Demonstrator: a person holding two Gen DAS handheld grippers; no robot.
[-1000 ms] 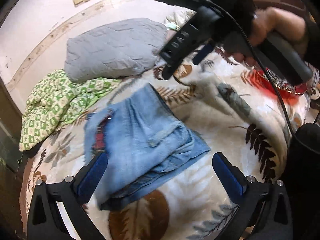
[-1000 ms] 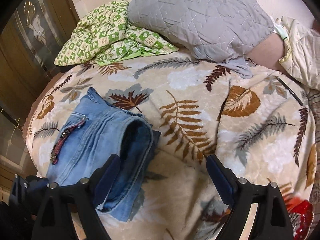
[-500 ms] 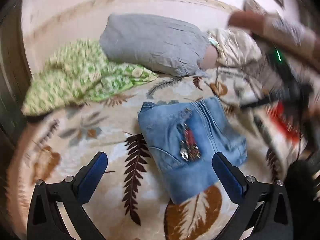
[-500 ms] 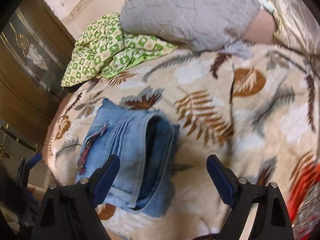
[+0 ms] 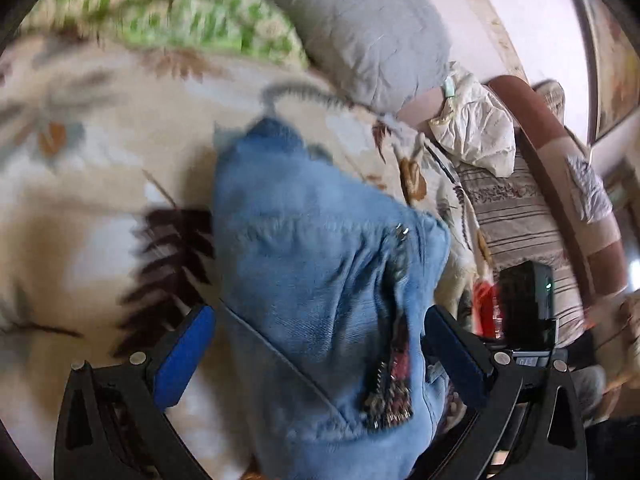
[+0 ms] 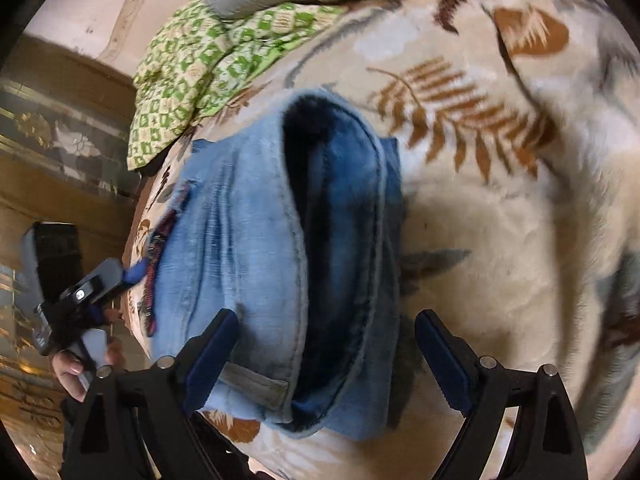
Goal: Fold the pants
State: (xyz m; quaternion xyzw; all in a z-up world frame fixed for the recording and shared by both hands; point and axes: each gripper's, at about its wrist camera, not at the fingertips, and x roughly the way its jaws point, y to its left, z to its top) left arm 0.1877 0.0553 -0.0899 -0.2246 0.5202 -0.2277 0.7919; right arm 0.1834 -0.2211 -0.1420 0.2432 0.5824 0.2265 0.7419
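The blue jeans [image 5: 312, 288] lie folded into a small bundle on the leaf-patterned blanket [image 5: 100, 216]. My left gripper [image 5: 316, 356] is open, its blue pads on either side of the bundle's near end, close above it. In the right wrist view the jeans [image 6: 248, 248] show an open dark fold facing up. My right gripper [image 6: 324, 356] is open and straddles the bundle's near edge. The left gripper [image 6: 92, 284] and the hand that holds it show at the left of the right wrist view. The right gripper's body [image 5: 528, 304] shows at the right of the left wrist view.
A grey pillow [image 5: 360, 28] and a green patterned cloth [image 6: 208, 56] lie at the far side of the bed. A cream cloth [image 5: 476, 136] and striped fabric [image 5: 516, 220] lie at the right. A wooden cabinet [image 6: 48, 152] stands beyond the bed's left edge.
Both grippers have moved down and closer to the jeans, which now fill the middle of both views. Both stay open. The views are blurred by motion.
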